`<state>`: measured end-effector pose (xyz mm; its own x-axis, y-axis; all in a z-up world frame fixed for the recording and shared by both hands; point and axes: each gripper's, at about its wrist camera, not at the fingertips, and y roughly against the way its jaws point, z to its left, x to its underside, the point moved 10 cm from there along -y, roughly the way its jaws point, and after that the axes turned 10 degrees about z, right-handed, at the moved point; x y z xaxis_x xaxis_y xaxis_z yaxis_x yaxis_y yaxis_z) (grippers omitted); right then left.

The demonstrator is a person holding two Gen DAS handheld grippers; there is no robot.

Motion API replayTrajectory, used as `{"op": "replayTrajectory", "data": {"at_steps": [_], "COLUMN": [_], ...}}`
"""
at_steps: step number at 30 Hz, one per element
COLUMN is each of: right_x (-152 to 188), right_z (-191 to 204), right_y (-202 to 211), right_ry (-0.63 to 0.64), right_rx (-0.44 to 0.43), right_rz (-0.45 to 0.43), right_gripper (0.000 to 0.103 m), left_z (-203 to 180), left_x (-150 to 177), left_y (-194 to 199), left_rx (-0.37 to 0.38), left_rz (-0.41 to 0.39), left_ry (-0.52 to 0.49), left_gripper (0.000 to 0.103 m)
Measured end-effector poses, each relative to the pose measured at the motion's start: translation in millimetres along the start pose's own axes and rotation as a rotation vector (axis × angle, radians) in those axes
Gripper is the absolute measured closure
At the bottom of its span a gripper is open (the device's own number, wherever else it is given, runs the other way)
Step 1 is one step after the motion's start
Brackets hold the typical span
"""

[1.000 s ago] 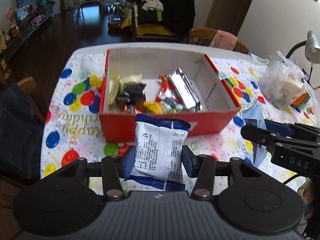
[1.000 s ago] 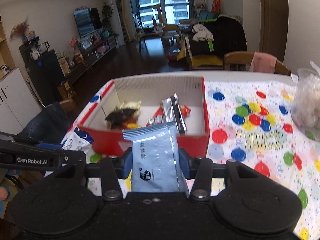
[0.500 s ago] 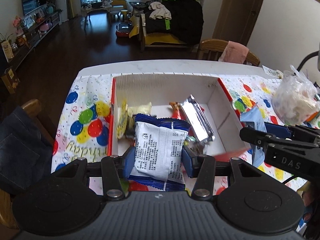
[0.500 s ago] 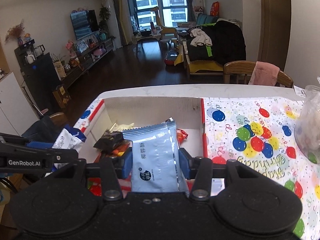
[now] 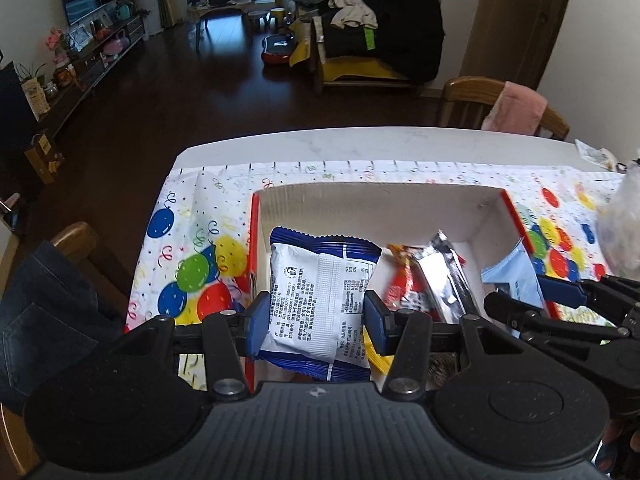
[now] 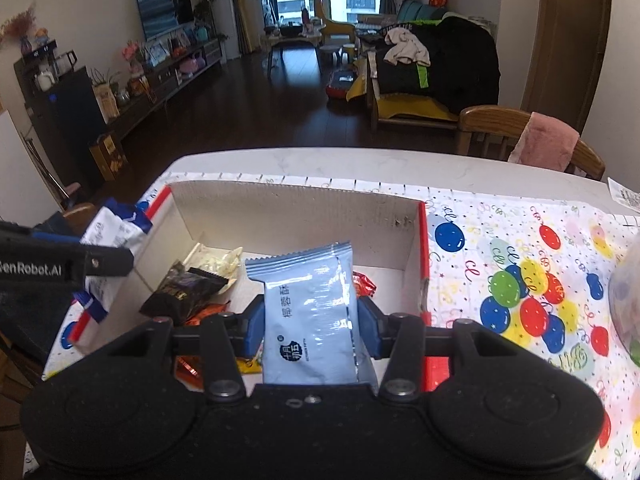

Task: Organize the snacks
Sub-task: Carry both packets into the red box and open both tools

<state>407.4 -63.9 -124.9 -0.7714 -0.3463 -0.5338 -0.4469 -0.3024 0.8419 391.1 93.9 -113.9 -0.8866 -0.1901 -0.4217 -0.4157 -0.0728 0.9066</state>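
At the time of inspection, both grippers stood over the open red box (image 5: 486, 216), each with a packet clamped between its fingers.

Left gripper (image 5: 316, 316): the fingers were clenched on a white-and-blue packet (image 5: 320, 300), held upright above the left part of the box interior, near the left wall. It was not released.

Right gripper (image 6: 311, 330): the fingers were clenched on a light-blue packet (image 6: 310, 312), held upright above the right part of the box, near the right wall. It was likewise not released.

Contents already inside the box: a silver wrapper (image 5: 448, 276), red-and-orange sweets (image 5: 400, 276), a dark wrapper (image 6: 184, 292) and a pale yellowish wrapper (image 6: 218, 260). These lay loose on the box floor in no evident order.

Outside the box: a clear plastic bag (image 5: 624, 232) with contents stood on the desk (image 5: 360, 142) at the right edge of both views, clear of the box; what it held could not be told. No other loose snack was visible on the balloon-patterned cloth (image 6: 520, 280), though the gripper bodies hid the near part of the desk.

Assessment: the task appeared well advanced. Several snacks were boxed and two more were positioned for deposit. Remaining, in my judgement, were the release of both packets and possibly handling of the bag.
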Motion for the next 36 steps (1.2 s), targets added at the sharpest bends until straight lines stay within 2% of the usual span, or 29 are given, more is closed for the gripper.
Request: {"op": "replayTrajectory", "data": {"at_steps": [6, 14, 23, 28, 36], "right_x": [-10.7, -19.6, -14.5, -14.4, -15.5], "right_z": [8.4, 19.7, 22.2, 21.7, 20.6], "right_y": [-31.2, -64.0, -85.2, -86.5, -71.0], "right_ry": [0.023, 0.056, 0.084, 0.091, 0.084], "right_rx": [-0.006, -0.025, -0.006, -0.008, -0.040], "right_rz": [0.063, 0.133, 0.192, 0.190, 0.162], "right_gripper": [0.057, 0.057, 0.057, 0.055, 0.052], "left_z": [6.9, 11.9, 3.8, 2.9, 0.7], "left_x": [-18.5, -23.0, -22.4, -21.0, -19.7], "left_y": [-24.3, -58.4, -78.1, -83.4, -74.1], "left_rx": [-0.035, -0.039, -0.044, -0.033, -0.008], "left_rz": [0.046, 0.150, 0.222, 0.234, 0.204], "left_ry": [0.009, 0.032, -0.020, -0.023, -0.015], "left_gripper": [0.055, 0.055, 0.055, 0.055, 0.054]}}
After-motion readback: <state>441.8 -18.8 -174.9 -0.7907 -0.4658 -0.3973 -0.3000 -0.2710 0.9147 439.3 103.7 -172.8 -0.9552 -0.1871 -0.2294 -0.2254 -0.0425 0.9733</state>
